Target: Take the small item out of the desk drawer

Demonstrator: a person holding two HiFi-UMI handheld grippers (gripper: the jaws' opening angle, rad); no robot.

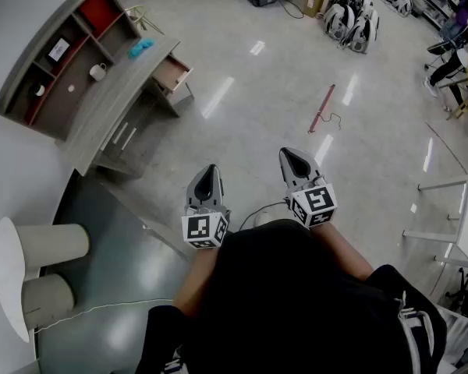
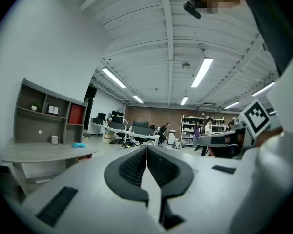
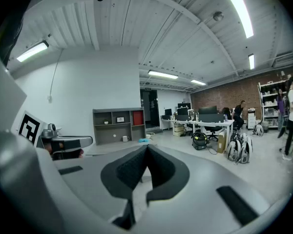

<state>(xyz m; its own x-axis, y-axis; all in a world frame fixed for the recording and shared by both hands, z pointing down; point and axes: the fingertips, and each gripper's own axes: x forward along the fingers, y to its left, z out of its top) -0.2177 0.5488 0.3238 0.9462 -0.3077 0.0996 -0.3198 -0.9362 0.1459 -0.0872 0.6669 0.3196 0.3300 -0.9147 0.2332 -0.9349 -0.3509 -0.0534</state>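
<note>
A grey curved desk [image 1: 109,100] with a shelf unit stands far off at the upper left of the head view. Its small drawer [image 1: 171,73] is pulled open; what lies inside I cannot make out. On the desktop are a white mug [image 1: 98,72] and a turquoise item [image 1: 140,48]. My left gripper [image 1: 208,174] and right gripper [image 1: 295,159] are held side by side over the floor in front of the person, well away from the desk. Both are shut with nothing in them. The desk [image 2: 44,152] shows at the left in the left gripper view, and the desk [image 3: 115,143] is distant in the right gripper view.
A red stick with a cord [image 1: 323,109] lies on the shiny floor. Backpacks [image 1: 352,15] and boxes sit at the back. White chair frames [image 1: 456,220] stand right. Two pale cylinders [image 1: 51,244] lie at the lower left. People [image 2: 205,130] move about in the distant office.
</note>
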